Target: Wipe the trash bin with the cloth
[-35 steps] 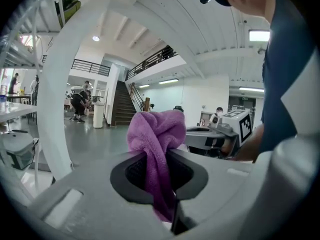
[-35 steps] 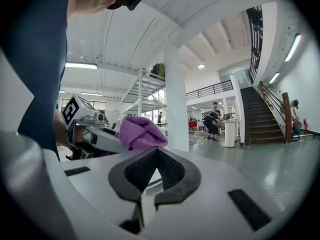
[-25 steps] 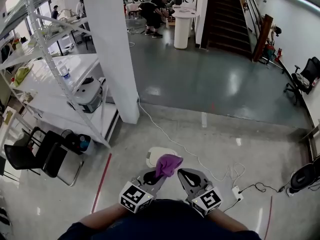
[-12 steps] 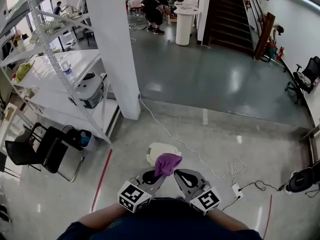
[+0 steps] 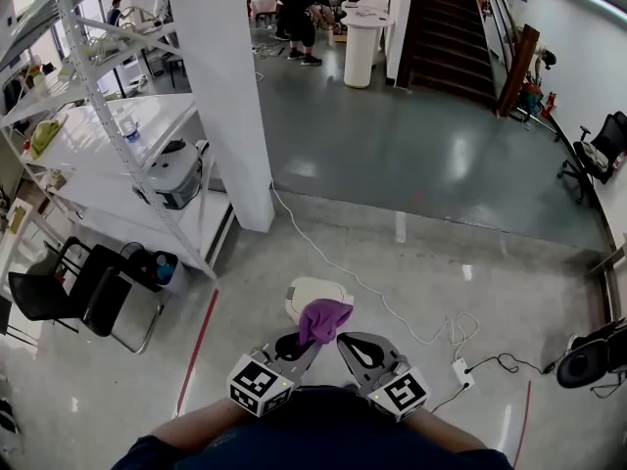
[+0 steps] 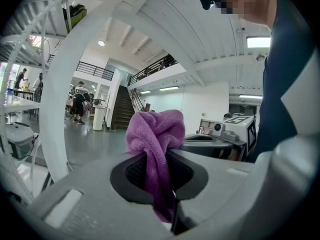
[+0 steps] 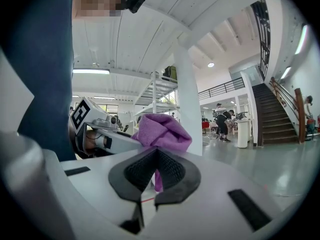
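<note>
Low over the floor, just short of the bin (image 5: 308,294), the left gripper's (image 5: 311,341) fingers pinch the cloth (image 5: 324,319) (purple, bunched above them), the right gripper's (image 5: 344,340) fingers pressed together, empty.

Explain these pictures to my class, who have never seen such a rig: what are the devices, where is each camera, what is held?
No robot here: a person holds a two-jaw gripper in each hand. One picture comes from a camera on the person's head, looking down; the other two come from cameras riding on the grippers, looking along their jaws. The left gripper is shut on a purple cloth. The right gripper beside it has its jaws together and grips nothing. On the floor just ahead stands a bin with a pale lid.
</note>
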A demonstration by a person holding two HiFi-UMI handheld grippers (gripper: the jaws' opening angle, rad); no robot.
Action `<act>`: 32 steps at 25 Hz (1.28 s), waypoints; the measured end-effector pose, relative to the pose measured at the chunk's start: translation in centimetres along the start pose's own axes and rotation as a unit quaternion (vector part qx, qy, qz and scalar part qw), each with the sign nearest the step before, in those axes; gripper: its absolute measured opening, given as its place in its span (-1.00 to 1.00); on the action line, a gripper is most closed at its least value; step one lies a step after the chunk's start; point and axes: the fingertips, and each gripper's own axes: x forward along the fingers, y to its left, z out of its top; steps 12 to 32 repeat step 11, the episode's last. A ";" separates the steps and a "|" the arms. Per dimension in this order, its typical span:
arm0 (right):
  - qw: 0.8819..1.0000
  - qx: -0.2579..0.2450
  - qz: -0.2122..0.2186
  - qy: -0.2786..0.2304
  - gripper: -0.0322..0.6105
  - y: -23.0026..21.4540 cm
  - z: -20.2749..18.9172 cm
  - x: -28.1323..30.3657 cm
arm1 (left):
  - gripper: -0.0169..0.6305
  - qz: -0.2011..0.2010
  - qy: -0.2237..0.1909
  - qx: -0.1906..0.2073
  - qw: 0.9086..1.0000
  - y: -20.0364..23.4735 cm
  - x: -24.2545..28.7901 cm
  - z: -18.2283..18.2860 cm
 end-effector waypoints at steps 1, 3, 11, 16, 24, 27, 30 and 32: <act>1.000 -0.001 0.001 0.000 -0.87 0.0 0.0 0.0 | -0.81 0.000 0.000 0.000 1.000 0.0 0.0 0.0; 1.000 -0.002 0.002 0.001 -0.87 0.0 0.0 0.1 | -0.81 0.000 0.001 0.001 1.000 0.0 0.0 0.0; 1.000 -0.004 -0.001 0.001 -0.87 -0.1 0.1 -0.1 | -0.81 0.000 -0.007 0.006 1.000 -0.1 0.1 0.6; 1.000 -0.004 -0.001 0.001 -0.87 -0.1 0.1 -0.1 | -0.81 0.000 -0.007 0.006 1.000 -0.1 0.1 0.6; 1.000 -0.004 -0.001 0.001 -0.87 -0.1 0.1 -0.1 | -0.81 0.000 -0.007 0.006 1.000 -0.1 0.1 0.6; 1.000 -0.004 -0.001 0.001 -0.87 -0.1 0.1 -0.1 | -0.81 0.000 -0.007 0.006 1.000 -0.1 0.1 0.6; 1.000 -0.004 -0.001 0.001 -0.87 -0.1 0.1 -0.1 | -0.81 0.000 -0.007 0.006 1.000 -0.1 0.1 0.6; 1.000 -0.004 -0.001 0.001 -0.87 -0.1 0.1 -0.1 | -0.81 0.000 -0.007 0.006 1.000 -0.1 0.1 0.6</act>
